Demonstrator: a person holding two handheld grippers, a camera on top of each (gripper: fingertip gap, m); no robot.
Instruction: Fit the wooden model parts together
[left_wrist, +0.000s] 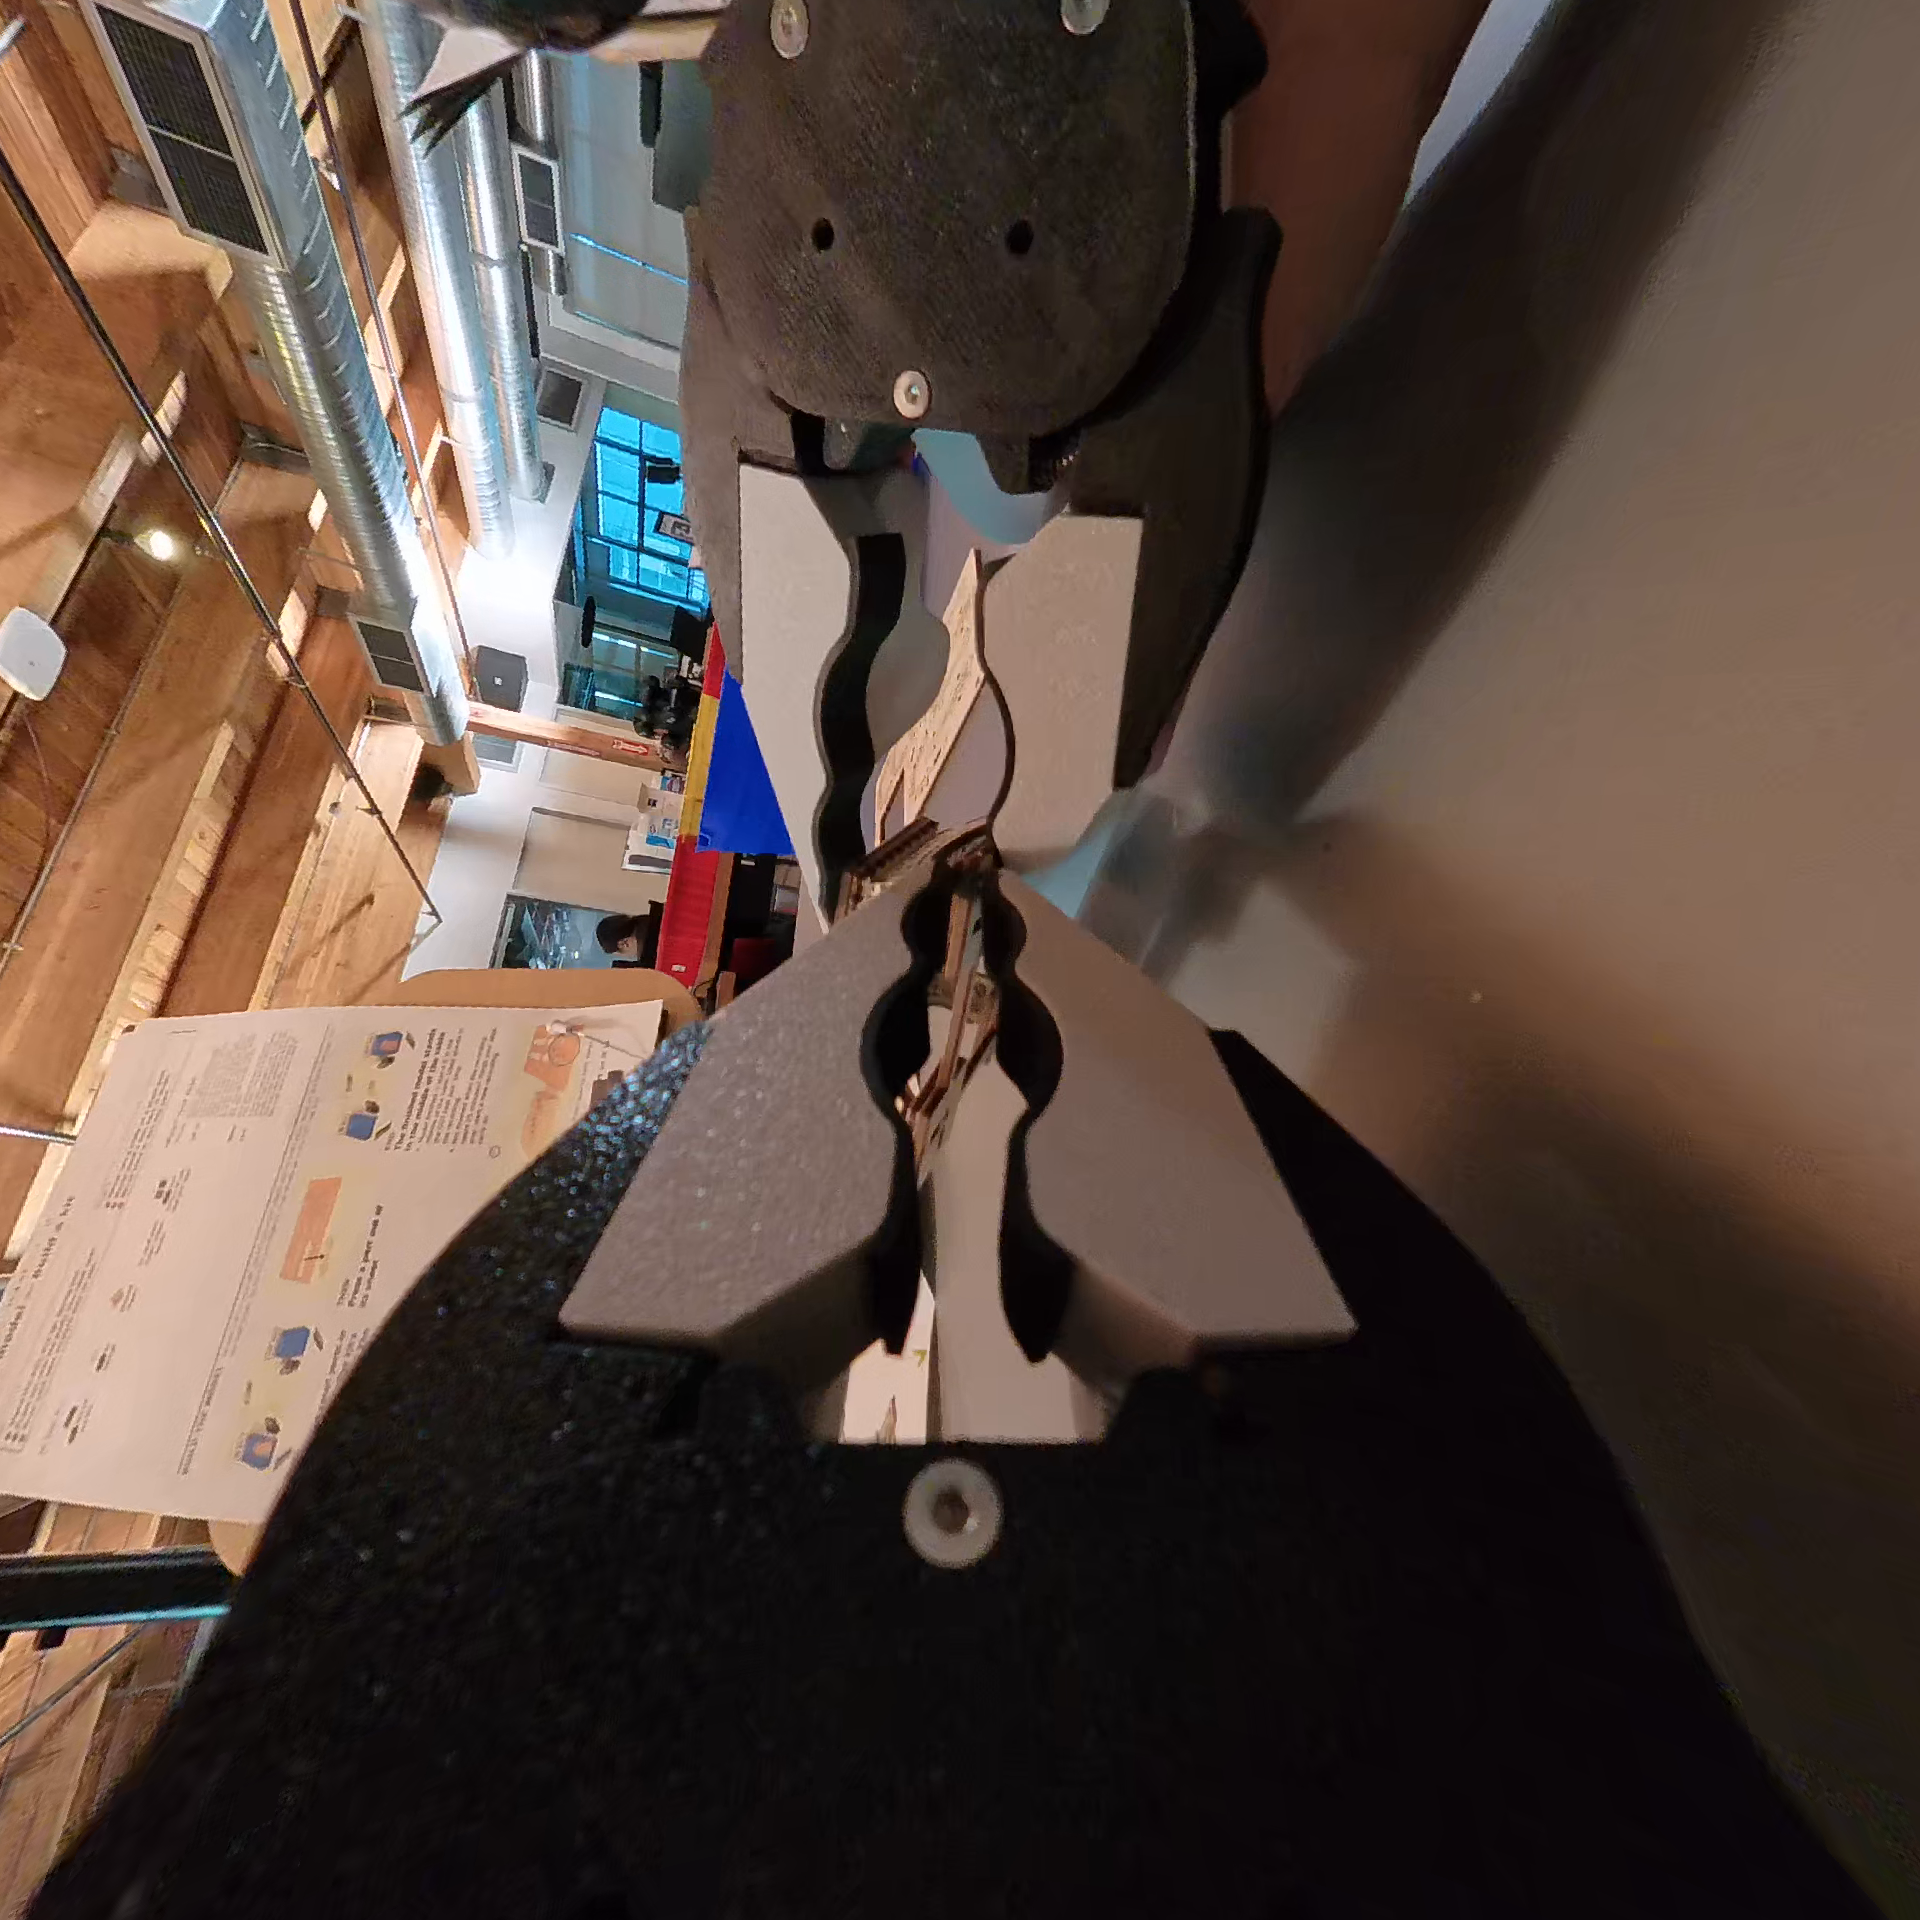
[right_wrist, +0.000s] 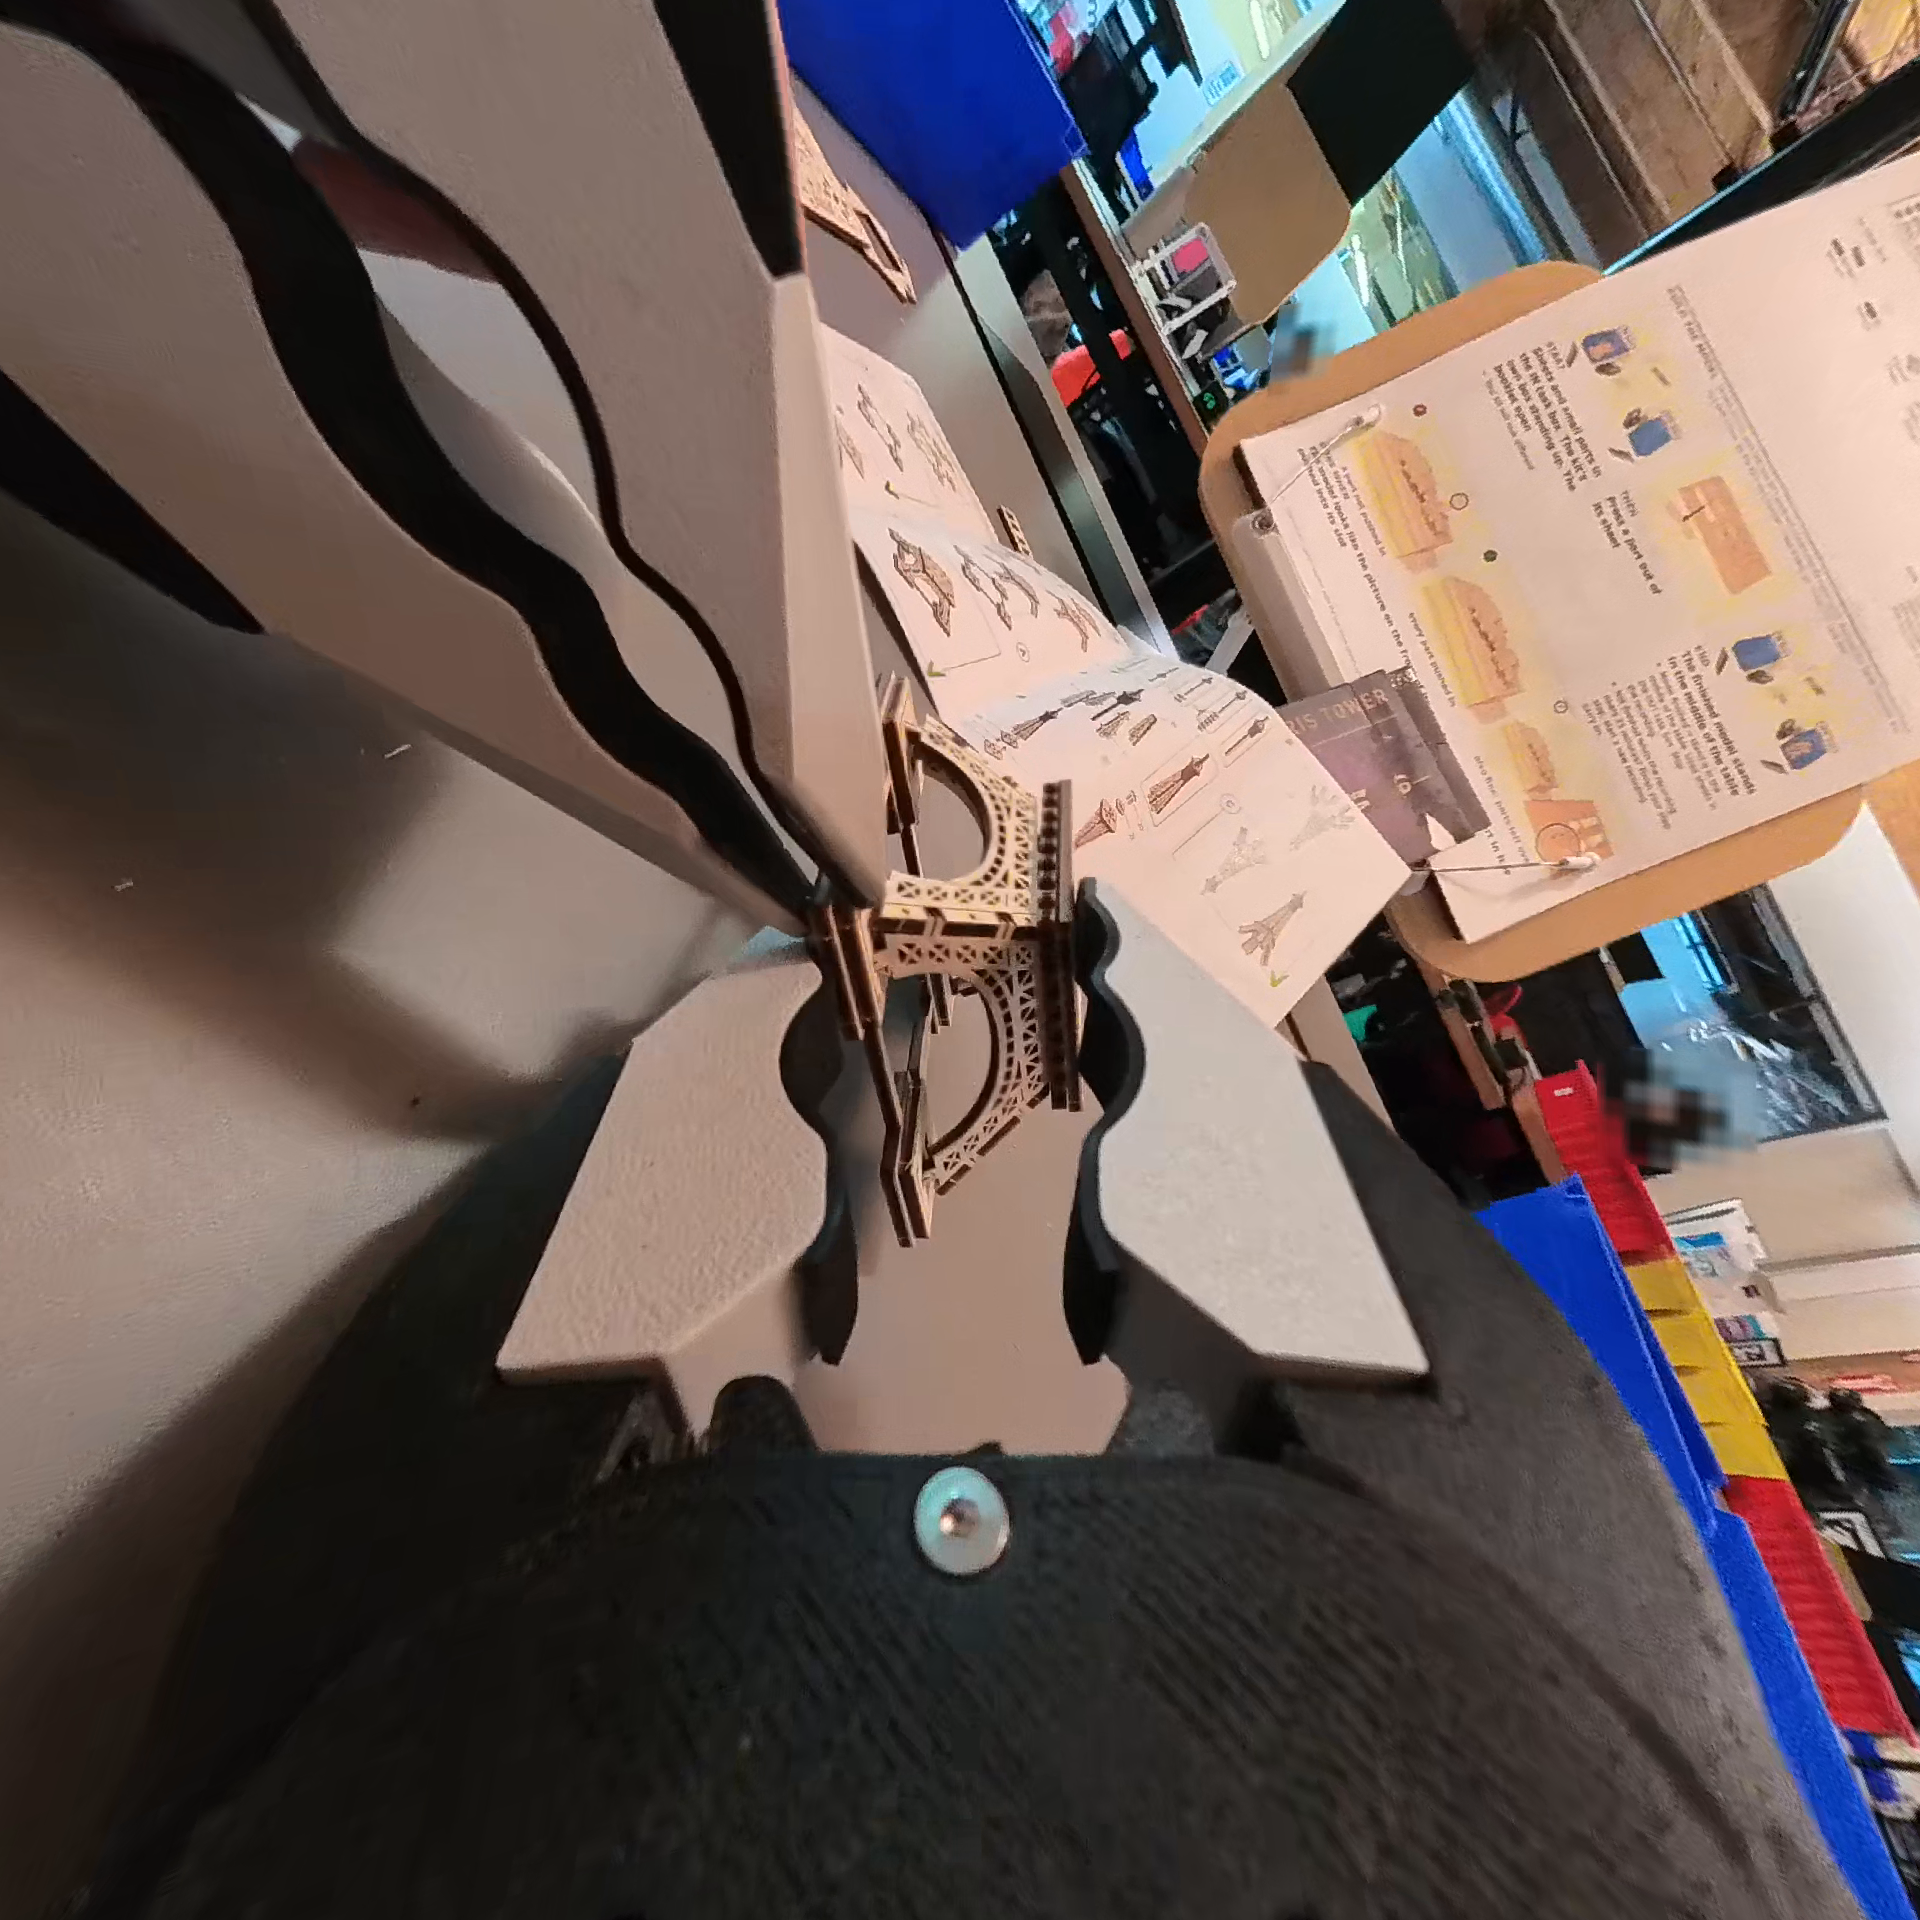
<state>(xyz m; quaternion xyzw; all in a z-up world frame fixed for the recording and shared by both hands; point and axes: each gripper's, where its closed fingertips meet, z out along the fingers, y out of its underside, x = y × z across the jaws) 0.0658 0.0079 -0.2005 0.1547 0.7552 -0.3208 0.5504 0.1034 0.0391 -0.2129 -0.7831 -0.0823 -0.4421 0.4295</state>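
A lattice wooden tower base with arches is held in the air over the grey table. My right gripper is shut on it, one finger against each side. My left gripper comes in from the upper left and is pinched shut on a thin wooden part at the base's near corner. In the left wrist view my left gripper is shut on that thin wooden part, and my right gripper meets it tip to tip from above. The joint between the parts is hidden by the fingers.
A folded instruction leaflet and a wooden parts sheet lie on the table behind. A printed sheet on a cardboard stand rises at the right; it also shows in the left wrist view. A blue bin sits at the far end. There is about 5 cm between the tips of the two grippers.
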